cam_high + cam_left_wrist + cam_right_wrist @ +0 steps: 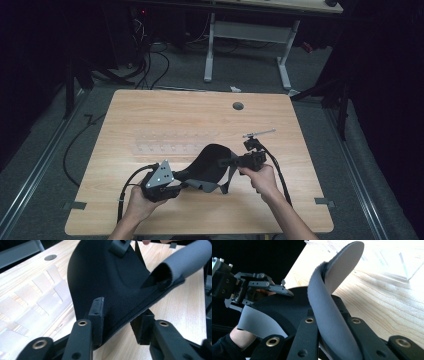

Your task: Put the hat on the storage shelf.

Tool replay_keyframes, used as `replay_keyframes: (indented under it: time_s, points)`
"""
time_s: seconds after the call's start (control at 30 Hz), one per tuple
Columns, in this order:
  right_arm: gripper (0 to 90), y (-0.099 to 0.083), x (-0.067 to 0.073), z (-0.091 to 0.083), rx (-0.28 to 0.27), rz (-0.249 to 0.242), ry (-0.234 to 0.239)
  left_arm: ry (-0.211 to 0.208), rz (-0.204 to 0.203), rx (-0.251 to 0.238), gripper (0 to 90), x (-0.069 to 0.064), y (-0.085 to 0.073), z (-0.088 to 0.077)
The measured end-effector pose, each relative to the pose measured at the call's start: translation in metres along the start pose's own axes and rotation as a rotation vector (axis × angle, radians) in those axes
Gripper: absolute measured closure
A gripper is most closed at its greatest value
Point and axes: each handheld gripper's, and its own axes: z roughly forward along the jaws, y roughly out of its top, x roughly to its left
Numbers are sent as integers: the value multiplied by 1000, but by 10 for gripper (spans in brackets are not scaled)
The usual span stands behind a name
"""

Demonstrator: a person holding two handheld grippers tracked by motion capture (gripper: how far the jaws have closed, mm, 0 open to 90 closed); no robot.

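Observation:
A black pad of soft fabric (209, 161) with a grey underside and dangling straps hangs between both grippers above the table's (150, 110) near half. My left gripper (183, 186) is shut on its left edge; in the left gripper view the fabric (105, 282) is pinched between the jaws of that gripper (120, 326), and a curled grey-lined flap (185, 262) rises at the right. My right gripper (226, 161) is shut on the pad's right side. In the right gripper view a twisted grey band (329, 305) of the pad runs up from between the jaws of the right gripper (332, 317), with the left gripper (249, 290) beyond it.
A clear plastic tray (165, 142) with several compartments lies flat on the wooden table behind the pad, seen also as the clear tray (37, 297) in the left gripper view. A round cable hole (238, 106) sits near the far edge. Floor cables and another desk's legs lie beyond.

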Motion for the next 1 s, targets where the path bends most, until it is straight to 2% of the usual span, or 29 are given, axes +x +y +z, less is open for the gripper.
replay_keyframes:
  time_s: [0.23,0.3,0.4,0.47,0.53,0.6,0.67,0.77,0.87,0.93,1.0]
  points:
    - [830,0,-1,0,-7,9,-4,-37,39,-1,797,-3,3,0]
    - [808,1,-2,1,-13,15,-11,-56,55,-10,859,-4,4,0]
    - [784,2,-4,2,-25,25,-12,-72,83,-3,865,-8,7,1]
    - [750,2,-5,3,-32,27,-9,-80,81,-4,865,-8,7,1]
    - [663,2,-6,3,-55,35,-6,-82,77,3,866,-9,7,2]
    - [636,2,-6,2,-59,37,-8,-82,73,6,866,-8,6,1]
    - [568,1,-7,-1,-83,43,-10,-81,59,5,866,-7,5,0]
    - [529,-3,-11,-10,-135,52,-15,-77,35,2,866,-4,3,-2]
    - [514,-5,-13,-13,-144,47,-30,-73,26,2,866,-4,2,-3]
    - [505,-9,-11,-19,-163,17,-58,-67,14,1,866,-3,1,-3]
    - [503,-10,-10,-21,-175,7,-64,-61,5,6,866,-2,1,-4]
